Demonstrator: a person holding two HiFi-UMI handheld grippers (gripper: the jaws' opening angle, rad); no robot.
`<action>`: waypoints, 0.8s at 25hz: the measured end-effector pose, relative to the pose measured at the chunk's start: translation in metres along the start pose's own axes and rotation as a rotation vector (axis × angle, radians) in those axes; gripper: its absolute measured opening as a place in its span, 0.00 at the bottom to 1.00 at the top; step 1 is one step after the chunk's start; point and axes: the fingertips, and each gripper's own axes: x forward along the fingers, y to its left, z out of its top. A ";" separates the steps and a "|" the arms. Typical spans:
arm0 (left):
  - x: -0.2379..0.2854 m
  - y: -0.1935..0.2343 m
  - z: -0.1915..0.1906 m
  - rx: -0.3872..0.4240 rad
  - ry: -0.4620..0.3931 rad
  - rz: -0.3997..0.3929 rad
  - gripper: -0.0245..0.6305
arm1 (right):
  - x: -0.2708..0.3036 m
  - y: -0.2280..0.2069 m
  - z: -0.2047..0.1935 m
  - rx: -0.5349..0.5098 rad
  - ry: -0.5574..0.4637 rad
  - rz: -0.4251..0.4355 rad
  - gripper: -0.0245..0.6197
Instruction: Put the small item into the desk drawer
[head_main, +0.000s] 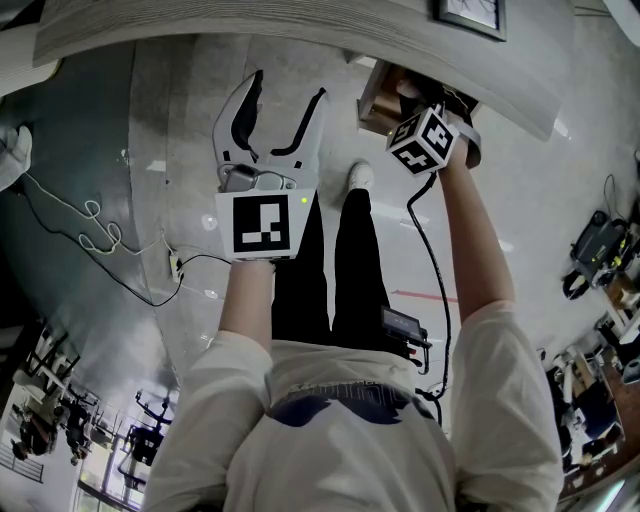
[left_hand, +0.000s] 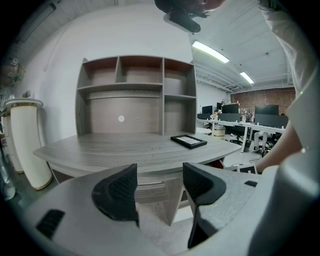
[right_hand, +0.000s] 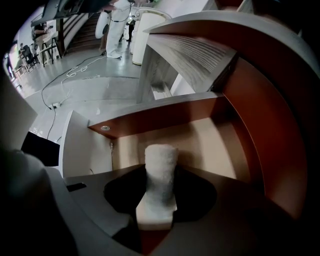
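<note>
The small white foam block (right_hand: 159, 167) sits pinched between the half-closed jaws of the right gripper (right_hand: 160, 197) over the open red-brown wooden drawer (right_hand: 272, 150) — while the left gripper (left_hand: 160, 192) holds its jaws wide apart, empty, facing the grey bench (left_hand: 125, 150).

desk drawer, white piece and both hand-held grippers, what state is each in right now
Brown wooden desk drawer: pulled open.
White rough foam-like piece: clamped between the right jaws, over the drawer.
Right hand-held gripper: shut on the piece.
Left hand-held gripper: open, nothing between its jaws.
Black flat picture frame: lying flat on the grey wood-grain desktop.
</note>
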 end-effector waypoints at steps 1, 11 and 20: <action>0.000 0.000 0.000 0.000 0.000 0.001 0.45 | 0.000 0.000 0.000 0.002 0.000 0.003 0.25; -0.002 0.004 0.004 0.005 -0.001 0.005 0.45 | -0.001 0.001 -0.003 -0.044 0.015 0.062 0.27; -0.005 0.006 0.009 0.004 -0.012 0.013 0.45 | -0.002 0.005 -0.003 -0.045 0.035 0.110 0.32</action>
